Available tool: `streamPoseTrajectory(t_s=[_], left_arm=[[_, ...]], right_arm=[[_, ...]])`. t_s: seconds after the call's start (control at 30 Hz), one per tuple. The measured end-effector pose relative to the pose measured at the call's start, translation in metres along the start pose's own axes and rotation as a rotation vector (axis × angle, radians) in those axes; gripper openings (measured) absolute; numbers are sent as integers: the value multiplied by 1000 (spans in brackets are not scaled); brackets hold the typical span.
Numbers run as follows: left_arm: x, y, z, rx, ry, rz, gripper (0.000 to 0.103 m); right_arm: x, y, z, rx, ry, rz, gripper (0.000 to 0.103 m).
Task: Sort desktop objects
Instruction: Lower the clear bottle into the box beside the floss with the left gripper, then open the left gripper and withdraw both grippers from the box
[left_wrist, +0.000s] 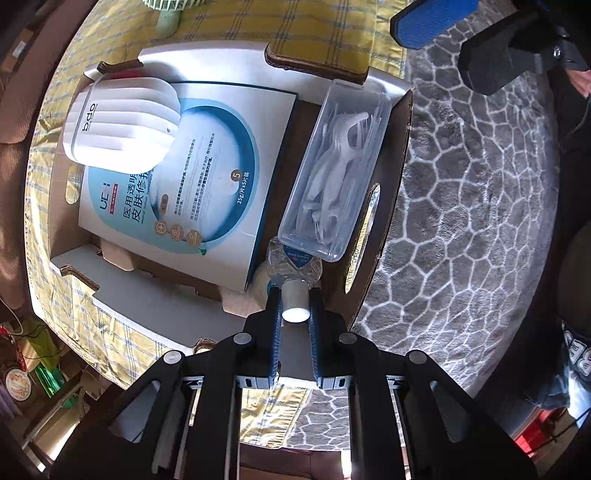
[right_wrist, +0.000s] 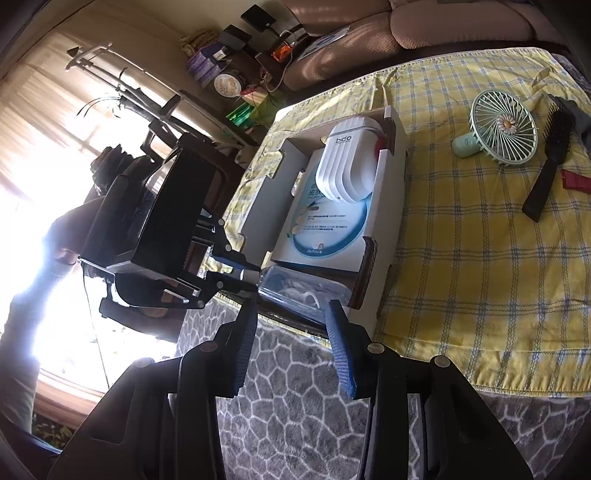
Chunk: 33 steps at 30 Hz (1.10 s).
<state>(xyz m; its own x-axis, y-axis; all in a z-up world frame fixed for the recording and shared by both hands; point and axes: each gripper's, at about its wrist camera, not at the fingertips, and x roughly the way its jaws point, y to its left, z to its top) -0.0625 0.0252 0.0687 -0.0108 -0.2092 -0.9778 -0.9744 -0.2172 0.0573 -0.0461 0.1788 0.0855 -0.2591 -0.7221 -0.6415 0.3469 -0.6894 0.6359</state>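
your left gripper (left_wrist: 295, 306) is clamped on the small bottle's (left_wrist: 293, 267) cap right over the cardboard box (left_wrist: 384, 206), so lower it straight beside the floss pick case (left_wrist: 336, 173) before letting go, right gripper (right_wrist: 291, 347) hanging half-open, empty.

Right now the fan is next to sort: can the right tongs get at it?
Probably yes: the right tongs are open and empty, and the green fan lies uncovered on the yellow cloth, beside the cardboard box.
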Motion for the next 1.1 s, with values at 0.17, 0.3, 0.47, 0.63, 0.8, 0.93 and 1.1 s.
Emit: streamPoseTrajectory(t_s=[0.17,0.3,0.47,0.63,0.8,0.93,1.1], left_arm=[[0,-7,9,13,-11,-8,15],[-6,-7,3,-5,-14,41,34],[-40,-2,-31,-127,-148,33,65],[-56,-9,-58,-370,-363,18,74],[-56,-30,-75,-535,-548,-22,86],[-50,-49,-72,-601,-638,-111,100],[-39,-40,-78,-790,-778,-131,103]], right_arm=[[1,-2,-3,-5,-1,-13,40],[-1,0,-4,-16,8,-19,40],[-4,11,0,-76,0,-76,57],[0,25,5,-138,-21,-146,66],[8,37,3,-198,-56,-256,103],[8,36,-1,-190,-67,-269,103],[6,36,-6,-196,-64,-321,103]])
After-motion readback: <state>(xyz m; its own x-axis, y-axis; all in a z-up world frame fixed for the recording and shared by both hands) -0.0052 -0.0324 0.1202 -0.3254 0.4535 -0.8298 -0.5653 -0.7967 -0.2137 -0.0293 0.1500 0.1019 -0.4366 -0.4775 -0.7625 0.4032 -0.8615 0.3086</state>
